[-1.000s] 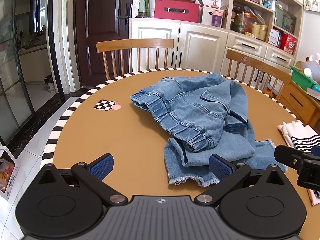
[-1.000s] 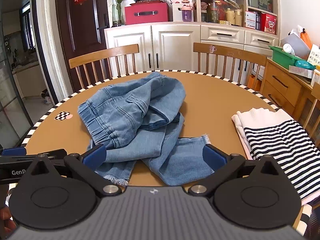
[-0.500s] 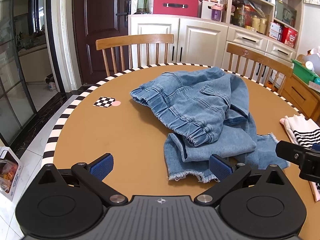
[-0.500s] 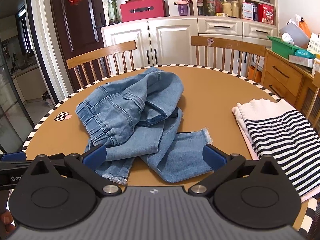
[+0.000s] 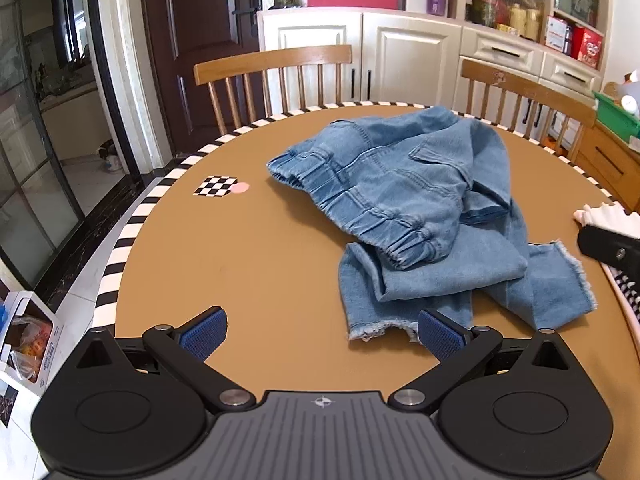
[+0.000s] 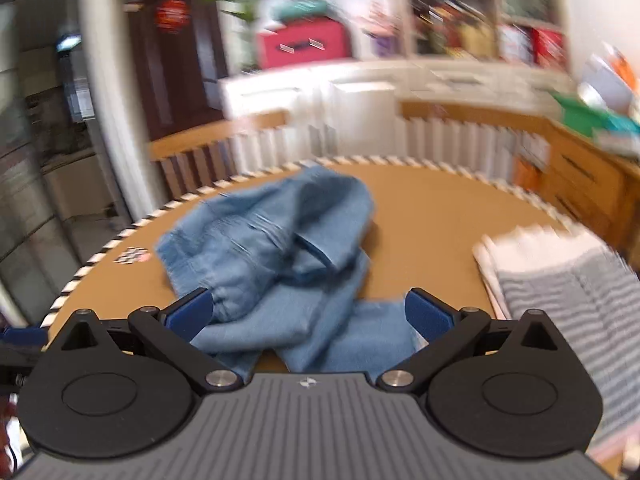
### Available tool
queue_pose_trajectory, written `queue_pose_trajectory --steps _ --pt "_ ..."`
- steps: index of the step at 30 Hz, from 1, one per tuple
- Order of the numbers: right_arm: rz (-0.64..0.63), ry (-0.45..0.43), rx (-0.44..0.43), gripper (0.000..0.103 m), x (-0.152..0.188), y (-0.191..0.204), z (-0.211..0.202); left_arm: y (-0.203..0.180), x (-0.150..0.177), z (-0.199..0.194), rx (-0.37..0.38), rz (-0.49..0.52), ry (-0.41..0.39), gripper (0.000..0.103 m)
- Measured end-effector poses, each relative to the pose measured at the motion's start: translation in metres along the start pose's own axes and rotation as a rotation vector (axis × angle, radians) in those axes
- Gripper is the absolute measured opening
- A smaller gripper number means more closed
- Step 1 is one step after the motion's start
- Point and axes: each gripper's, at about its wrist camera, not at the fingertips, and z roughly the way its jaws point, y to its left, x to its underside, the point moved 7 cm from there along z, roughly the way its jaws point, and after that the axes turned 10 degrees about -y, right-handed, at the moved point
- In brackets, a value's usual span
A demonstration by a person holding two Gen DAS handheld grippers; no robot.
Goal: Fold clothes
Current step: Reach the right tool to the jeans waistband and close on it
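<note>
A crumpled pair of light blue jeans (image 5: pixel 416 208) lies in a heap on the round brown table (image 5: pixel 256 264); its frayed hems point toward me. My left gripper (image 5: pixel 322 334) is open and empty, just short of the near frayed hem. My right gripper (image 6: pixel 308 314) is open and empty, low over the near part of the jeans (image 6: pixel 280 264); that view is blurred by motion. Part of the right gripper (image 5: pixel 612 250) shows at the right edge of the left wrist view.
A folded black-and-white striped garment (image 6: pixel 568 292) lies on the table's right side. A checkered marker (image 5: pixel 216 186) sits at the far left. Two wooden chairs (image 5: pixel 276 80) stand behind the table, with white cabinets (image 5: pixel 400 48) beyond.
Both grippers have moved forward toward the jeans, which now look larger. The right gripper moves fast and its view has become blurred. Both stay open.
</note>
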Motion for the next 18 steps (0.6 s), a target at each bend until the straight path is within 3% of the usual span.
queue_pose_trajectory --steps 4,6,7,8,10,18 --pt "-0.157 -0.046 -0.141 0.101 0.000 0.014 0.013 0.006 0.000 0.008 -0.003 -0.012 0.015 0.103" --pt "-0.212 -0.043 -0.167 0.092 0.001 0.022 0.025 0.011 -0.003 0.016 -0.020 -0.012 0.017 0.102" --pt "-0.232 -0.022 -0.179 0.079 0.001 0.026 0.034 0.013 -0.006 0.021 -0.018 -0.008 0.015 0.101" --pt "-0.246 -0.001 -0.197 0.059 0.002 0.030 0.044 0.014 -0.010 0.027 -0.002 0.005 0.005 0.101" --pt "-0.287 0.035 -0.212 0.046 0.006 0.043 0.061 0.017 -0.018 0.041 0.023 0.050 -0.014 0.101" --pt "-0.540 0.140 -0.284 0.066 0.035 0.115 0.103 0.044 -0.048 0.112 0.151 0.171 -0.053 0.102"
